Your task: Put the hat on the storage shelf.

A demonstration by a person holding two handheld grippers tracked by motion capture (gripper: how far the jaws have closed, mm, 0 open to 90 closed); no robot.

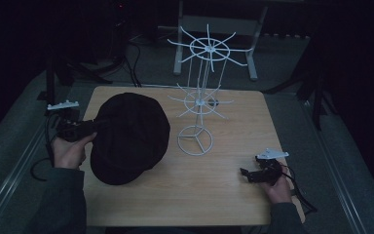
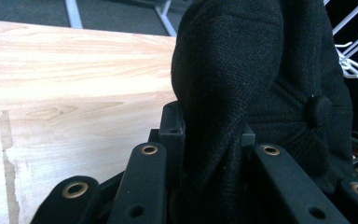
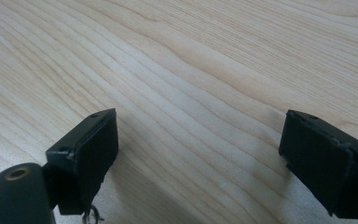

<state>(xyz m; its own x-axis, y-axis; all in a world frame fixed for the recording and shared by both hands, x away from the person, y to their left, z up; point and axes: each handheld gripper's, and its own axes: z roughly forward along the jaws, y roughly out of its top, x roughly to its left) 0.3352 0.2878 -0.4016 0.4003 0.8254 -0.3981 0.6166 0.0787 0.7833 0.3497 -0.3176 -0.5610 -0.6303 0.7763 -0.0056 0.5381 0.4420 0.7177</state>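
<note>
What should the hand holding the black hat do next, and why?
Probably lift the black hat a little higher and carry it toward the white wire rack. The left gripper is shut on the hat's edge, the rack's arms look bare, and the right gripper rests open on the wooden table, holding nothing.

High view looks down on the table [image 1: 214,195]; both gripper views sit close, perhaps grazing it.

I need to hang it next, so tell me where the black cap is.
In the high view the black cap lies left of centre on the table, beside the white wire rack, its edge clamped in the left gripper.
</note>
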